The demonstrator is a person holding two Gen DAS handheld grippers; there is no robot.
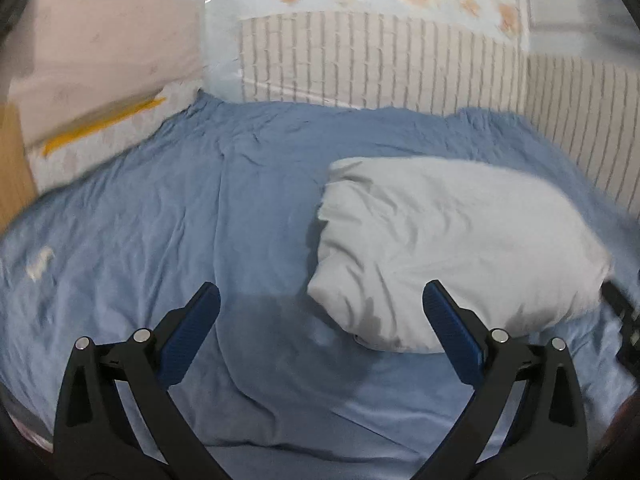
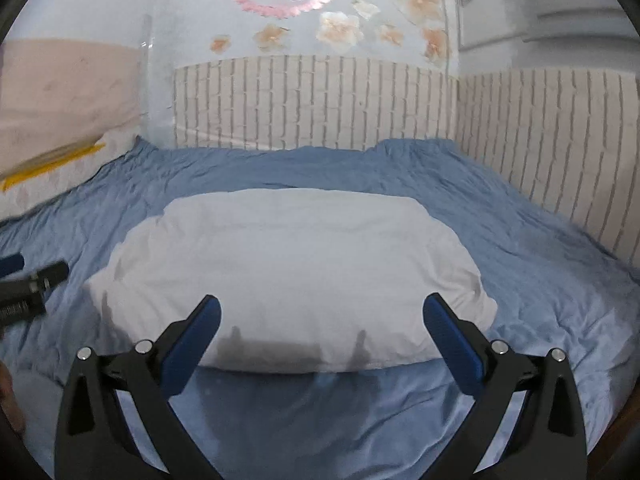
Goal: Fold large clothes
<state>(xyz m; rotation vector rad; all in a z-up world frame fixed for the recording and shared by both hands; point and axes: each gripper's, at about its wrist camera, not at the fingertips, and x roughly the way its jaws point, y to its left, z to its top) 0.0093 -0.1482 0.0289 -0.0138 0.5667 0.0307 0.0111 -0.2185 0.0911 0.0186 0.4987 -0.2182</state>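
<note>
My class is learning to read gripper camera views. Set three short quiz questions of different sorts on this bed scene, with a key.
1. True or false: the left gripper is shut on the white folded garment.
2. The garment lies on: A a wooden table, B the blue bedsheet, C a chair.
3. Fill in: the right gripper is ____.

Key: 1 false, both grippers are open and hold nothing; 2 B; 3 open.
</note>
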